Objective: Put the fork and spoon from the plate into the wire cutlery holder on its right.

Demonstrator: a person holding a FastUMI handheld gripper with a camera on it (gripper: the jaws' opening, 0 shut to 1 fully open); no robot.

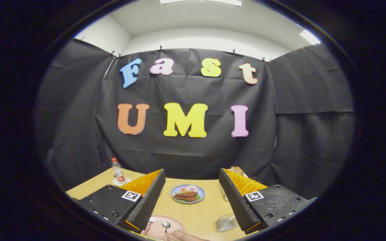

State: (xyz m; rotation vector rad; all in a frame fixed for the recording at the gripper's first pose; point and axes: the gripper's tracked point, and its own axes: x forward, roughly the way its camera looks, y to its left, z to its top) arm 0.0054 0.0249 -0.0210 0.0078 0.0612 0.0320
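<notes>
Claw (pixel 190 197) is spread wide, its 2 fingers (pixel 146 201) well apart w/ nothing between them, held up above the light wooden worktop (pixel 196 214) and looking across it.

Below and just ahead of the left finger sits a pink round plate (pixel 156 231), close to the near edge of the worktop. A metal spoon (pixel 166 226) lies on it, bowl end pointing away. At the plate's left rim, next to the left finger, a bit of metal shows, prob. the fork (pixel 151 221), but it's too small and partly hidden to be sure. A fingertip of a person's hand (pixel 183 237) pokes in just beside the plate's right side.

To the right of the plate, by the base of the right finger, stands the wire mesh cutlery holder (pixel 226 222), partly covered by that finger.

Farther out, between the 2 fingers, a blue round plate w/ toy food (pixel 187 193) rests on the worktop: brown strips, a fried egg, some green. Beyond the left finger stands a clear plastic bottle w/ red cap (pixel 117 171) on a white coaster. Behind the right finger's tip something tan peeks out; can't tell what.
</notes>
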